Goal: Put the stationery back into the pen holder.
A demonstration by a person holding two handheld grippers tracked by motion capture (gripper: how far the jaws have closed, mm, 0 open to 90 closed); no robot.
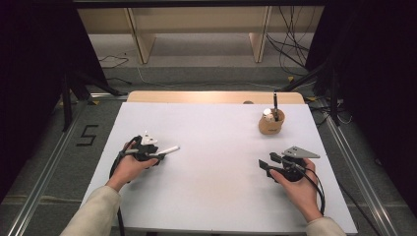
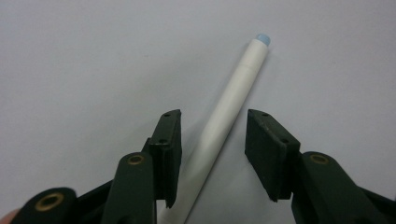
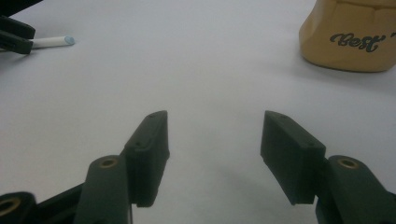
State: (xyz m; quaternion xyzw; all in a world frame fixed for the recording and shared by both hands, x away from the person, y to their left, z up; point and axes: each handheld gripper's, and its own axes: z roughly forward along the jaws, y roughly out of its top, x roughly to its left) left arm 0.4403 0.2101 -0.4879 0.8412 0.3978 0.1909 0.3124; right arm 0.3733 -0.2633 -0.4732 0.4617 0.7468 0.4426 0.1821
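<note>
A white pen with a pale blue tip lies on the white tabletop. It runs between the jaws of my left gripper, which stand a little apart around its lower half. The left pad is close against the barrel and a gap shows at the right pad. From above, the left gripper sits at the table's left, with the pen poking out to the right. My right gripper rests at the right of the table. Its jaws are open over bare tabletop with nothing between them.
A tan cup with dark script lettering stands at the back right, holding an upright black pen and a white object. A wooden strip edges the table's far side, with floor cables and stands beyond it.
</note>
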